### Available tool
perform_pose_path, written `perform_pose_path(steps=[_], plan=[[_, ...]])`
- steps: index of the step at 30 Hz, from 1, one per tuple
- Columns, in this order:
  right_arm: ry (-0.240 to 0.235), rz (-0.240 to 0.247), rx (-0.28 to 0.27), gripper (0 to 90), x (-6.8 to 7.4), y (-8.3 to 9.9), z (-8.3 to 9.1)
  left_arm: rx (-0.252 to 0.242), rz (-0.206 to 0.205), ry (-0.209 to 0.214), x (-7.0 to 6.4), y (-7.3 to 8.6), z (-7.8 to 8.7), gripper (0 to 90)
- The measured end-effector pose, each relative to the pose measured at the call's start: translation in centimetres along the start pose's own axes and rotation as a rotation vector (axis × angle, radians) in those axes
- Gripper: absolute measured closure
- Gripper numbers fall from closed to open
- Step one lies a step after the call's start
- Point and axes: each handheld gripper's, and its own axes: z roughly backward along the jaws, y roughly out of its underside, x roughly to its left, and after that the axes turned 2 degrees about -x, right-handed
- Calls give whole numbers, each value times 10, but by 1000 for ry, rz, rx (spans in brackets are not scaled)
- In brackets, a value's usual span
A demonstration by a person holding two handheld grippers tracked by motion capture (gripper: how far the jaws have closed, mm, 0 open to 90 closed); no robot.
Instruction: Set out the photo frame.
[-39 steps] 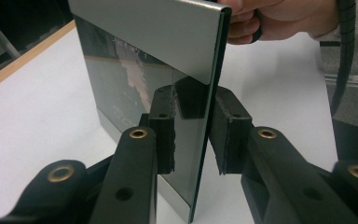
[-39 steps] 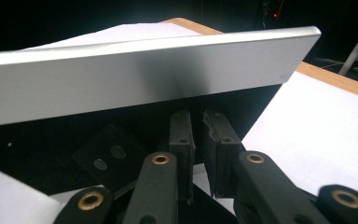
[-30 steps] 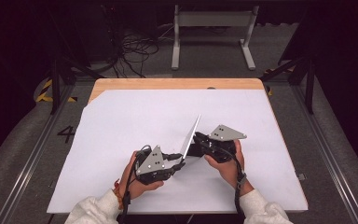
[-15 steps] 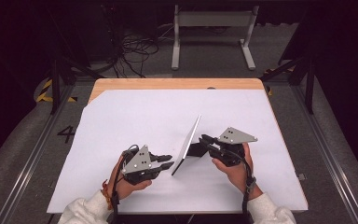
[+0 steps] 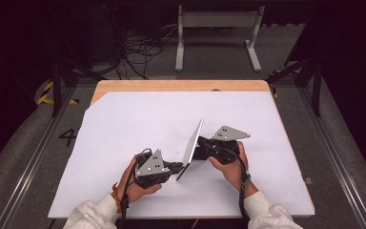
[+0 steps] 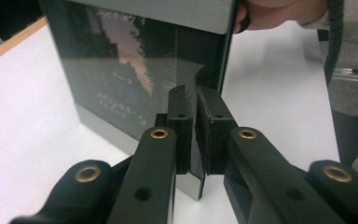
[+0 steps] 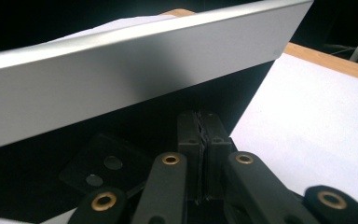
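High view: panel tilted on edge at the near middle of the white counter, between left gripper and right gripper; open room left, right and beyond.

Left gripper view: gripper pinching the panel's lower corner; top cut off.

Right gripper view: gripper pressed together; whether on the panel, hard to tell.

Both forearms come in from the near edge, sleeves pale. The left hand holds the left gripper low, pointing right, its jaws nearly closed with a narrow gap. The right hand holds the right gripper pointing left, jaws pressed together.
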Motion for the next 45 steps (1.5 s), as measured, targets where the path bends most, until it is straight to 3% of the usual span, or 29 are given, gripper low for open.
perform_pose_path(steps=[9,15,21,27,31,35,43,45], plan=[[-30,-6,-8,898,-3,0,-5,-9,3,17,-5,-2,-2,843],[-41,14,-2,900,-2,-1,-8,-6,-13,61,-15,-6,-10,812],[-59,10,-5,900,-1,-2,-9,-1,-29,60,-20,-8,-14,806],[-43,28,-2,877,0,-2,-8,12,-44,47,-19,-8,-16,810],[5,73,0,856,5,-2,-3,19,-64,46,-19,-8,-15,823],[27,77,0,845,6,-2,8,26,-62,52,-17,-6,-12,828],[-7,91,26,822,15,7,33,78,-80,74,-16,2,-20,827],[-16,90,25,821,17,8,37,72,-76,76,-16,2,-21,825]])
